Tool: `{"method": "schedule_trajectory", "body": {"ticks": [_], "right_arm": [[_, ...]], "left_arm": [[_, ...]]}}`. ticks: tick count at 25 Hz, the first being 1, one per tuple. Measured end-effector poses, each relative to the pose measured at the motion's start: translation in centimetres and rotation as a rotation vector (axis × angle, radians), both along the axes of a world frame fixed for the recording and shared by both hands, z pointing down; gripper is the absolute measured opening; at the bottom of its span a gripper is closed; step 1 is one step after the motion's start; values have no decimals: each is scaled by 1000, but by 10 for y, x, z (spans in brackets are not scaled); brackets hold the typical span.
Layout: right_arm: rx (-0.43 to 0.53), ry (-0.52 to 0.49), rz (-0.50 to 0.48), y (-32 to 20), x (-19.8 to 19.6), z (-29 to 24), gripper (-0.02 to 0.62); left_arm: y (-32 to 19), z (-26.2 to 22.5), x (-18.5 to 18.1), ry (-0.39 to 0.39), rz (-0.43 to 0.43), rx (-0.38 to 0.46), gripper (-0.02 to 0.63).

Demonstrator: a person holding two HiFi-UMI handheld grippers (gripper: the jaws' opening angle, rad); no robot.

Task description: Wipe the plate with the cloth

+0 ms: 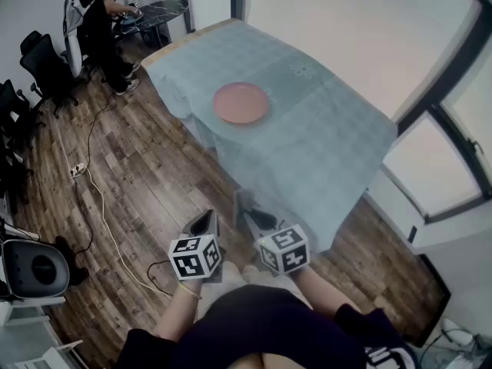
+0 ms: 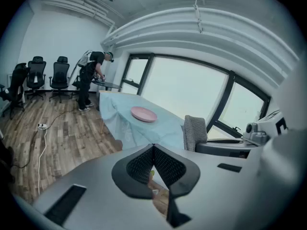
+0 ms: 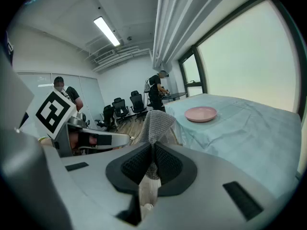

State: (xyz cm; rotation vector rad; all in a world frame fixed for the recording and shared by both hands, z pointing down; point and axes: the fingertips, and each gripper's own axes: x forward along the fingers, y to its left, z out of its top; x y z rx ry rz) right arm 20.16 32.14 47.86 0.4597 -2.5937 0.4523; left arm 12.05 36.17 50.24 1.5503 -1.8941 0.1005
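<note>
- Wood-plank floor (image 1: 154,152): a thin white cable (image 1: 102,210) trails across it, left of the line to the table. Trip or snag risk if the approach drifts that way.
- Long table under a loose pale-blue tablecloth (image 1: 323,137): the fabric hangs free over the edges and looks unpinned. Wiping pressure could drag and bunch it, taking the plate along.
- Round pink plate (image 1: 241,102): flat near the middle of the table, well apart from both grippers, nothing touching it. It's light-looking and sits on slippery fabric. My guess is a one-sided wipe skates it toward an edge unless the other gripper steadies the rim.
- Grey knitted cloth (image 3: 154,121): stands up out of the right gripper, pinched only at its lower end. It could pull out under friction, or fold over so bare jaws scrape the plate.
- Right gripper (image 3: 152,150): jaws clamped on that cloth, held low near the body.
- Left gripper (image 2: 153,150): jaws together, nothing between them, just beside the right one. It has to spread before it can brace the plate, and a hard pinch on the rim could tip it.
</note>
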Motion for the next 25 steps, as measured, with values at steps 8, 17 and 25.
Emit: {"method": "schedule_trajectory", "body": {"ticks": [8,17,25], "right_arm": [[-4,5,-15,2,18,3,32],[-58,-18,-20,1,30,10,32],[-87,-32,-26,-3,36,11,32]], "left_arm": [[-5,-1,22,-8,10,4,14],[-8,6,40,3,21,-6,14],[-18,9,48,8,14,-12,14]]}}
